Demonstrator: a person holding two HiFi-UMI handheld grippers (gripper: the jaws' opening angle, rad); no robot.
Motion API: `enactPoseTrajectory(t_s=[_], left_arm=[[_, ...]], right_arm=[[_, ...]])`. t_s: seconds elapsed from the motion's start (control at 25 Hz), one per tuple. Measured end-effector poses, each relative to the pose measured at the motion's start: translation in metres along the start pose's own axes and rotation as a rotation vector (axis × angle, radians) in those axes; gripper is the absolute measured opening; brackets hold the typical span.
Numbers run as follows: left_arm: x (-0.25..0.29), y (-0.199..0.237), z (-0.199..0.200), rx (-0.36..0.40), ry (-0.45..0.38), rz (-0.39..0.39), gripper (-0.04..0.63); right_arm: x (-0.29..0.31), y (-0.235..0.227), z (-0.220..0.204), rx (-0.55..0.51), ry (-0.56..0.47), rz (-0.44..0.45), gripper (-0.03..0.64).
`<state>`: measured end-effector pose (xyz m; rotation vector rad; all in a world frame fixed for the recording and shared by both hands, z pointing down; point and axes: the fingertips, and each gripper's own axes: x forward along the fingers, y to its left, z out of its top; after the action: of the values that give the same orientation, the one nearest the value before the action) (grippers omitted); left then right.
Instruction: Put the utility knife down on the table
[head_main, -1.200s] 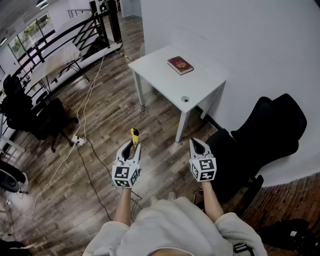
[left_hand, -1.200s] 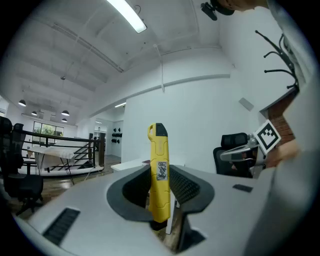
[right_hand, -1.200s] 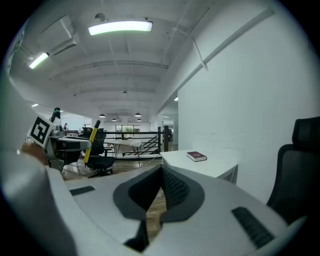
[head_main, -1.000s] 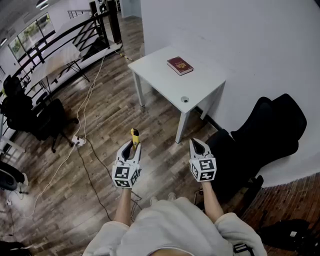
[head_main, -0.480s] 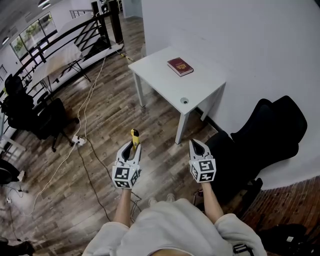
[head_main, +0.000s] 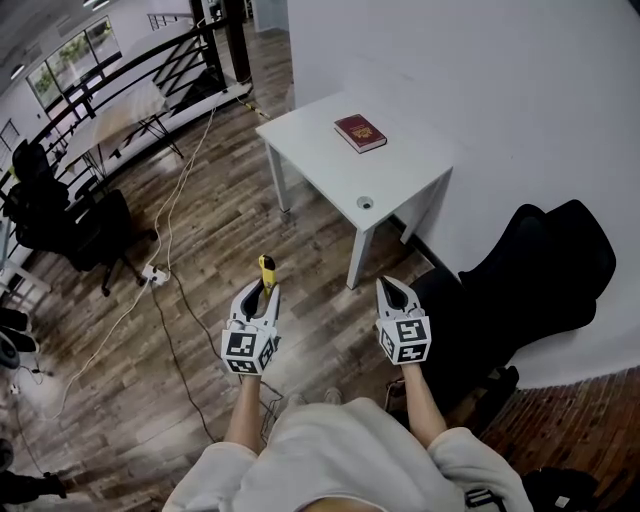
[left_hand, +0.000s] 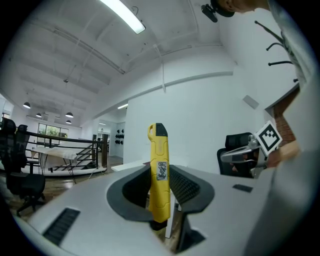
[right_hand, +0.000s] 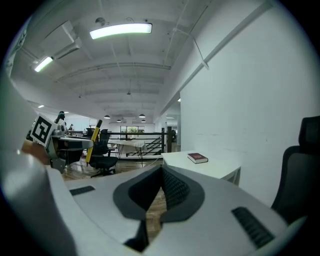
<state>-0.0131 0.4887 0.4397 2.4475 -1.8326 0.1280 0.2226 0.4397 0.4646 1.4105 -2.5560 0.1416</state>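
My left claw (left_hand: 160, 186) is clamped on the yellow knife (left_hand: 159, 170), whose end sticks out well past the jaw tips. My right claw (right_hand: 161, 172) has its jaws together with nothing in them. I hold both claws out in front of my waist, side by side and apart, forearms stretched forward. Both point nearly level toward the white table (head_main: 330, 165).

The knife hangs in the air over the wooden floor (head_main: 230, 220), well short of the table. The table's near corner and one leg stand ahead, between the lines of my two claws. A red book (head_main: 360, 131) lies near the table's far edge, by the wall. A black chair (head_main: 545, 260) stands close on my right, just beside the right claw. Ahead of the left claw the floor lies open, and some office chairs (head_main: 65, 225) stand well off to the left.
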Motion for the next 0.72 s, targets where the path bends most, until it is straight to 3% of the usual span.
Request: enactPoseTrajectory(t_s=[0.72], left_arm=[[0.061, 0.015, -0.011, -0.008, 0.017, 0.011, 0.109]], right_arm=[[0.055, -0.03, -0.007, 0.009, 0.015, 0.014, -0.003]])
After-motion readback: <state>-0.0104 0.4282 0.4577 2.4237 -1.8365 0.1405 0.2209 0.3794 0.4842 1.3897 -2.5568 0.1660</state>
